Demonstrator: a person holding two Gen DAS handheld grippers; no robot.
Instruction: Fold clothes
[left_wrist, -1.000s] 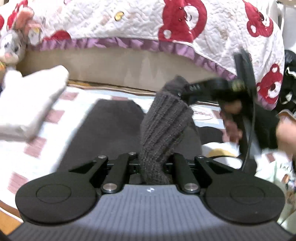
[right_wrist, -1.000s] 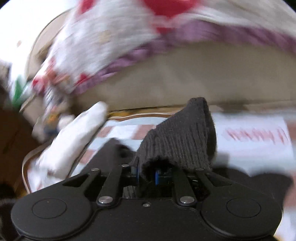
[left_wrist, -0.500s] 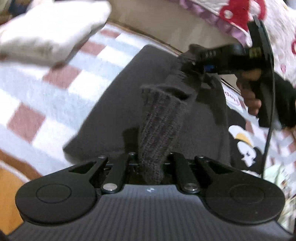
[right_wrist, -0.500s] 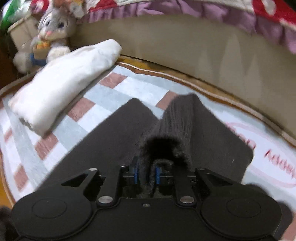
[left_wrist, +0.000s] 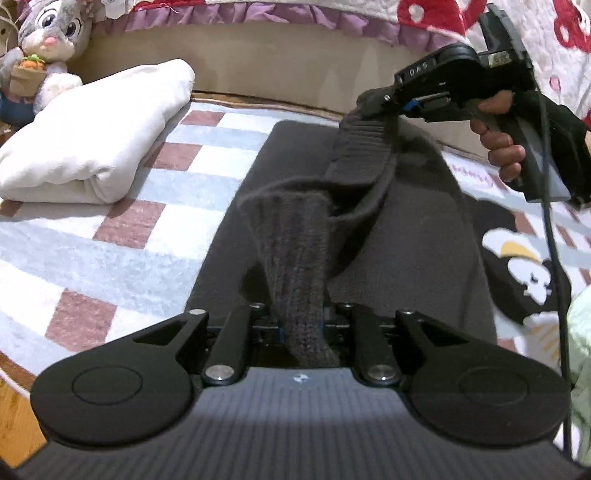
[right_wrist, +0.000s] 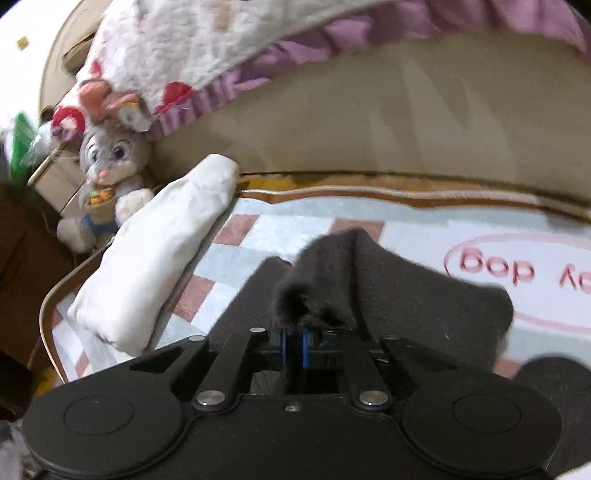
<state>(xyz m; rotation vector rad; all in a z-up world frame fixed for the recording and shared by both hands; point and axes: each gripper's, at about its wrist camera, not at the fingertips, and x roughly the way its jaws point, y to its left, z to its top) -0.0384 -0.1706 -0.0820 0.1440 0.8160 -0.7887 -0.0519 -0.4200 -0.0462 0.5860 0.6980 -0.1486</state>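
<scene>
The dark grey sweater (left_wrist: 406, 236) is a matt, fuzzy knit with a ribbed hem, and the checked rug (left_wrist: 110, 236) under it has a short, soft pile. The folded white cloth (left_wrist: 96, 136) looks smooth and matt, the bunny toy (right_wrist: 110, 158) plush, the quilt (right_wrist: 177, 48) stitched and puffy with a purple frill. Both the left gripper (left_wrist: 301, 328) and right gripper (right_wrist: 291, 343) are matt black plastic with shiny metal pivot pins
</scene>
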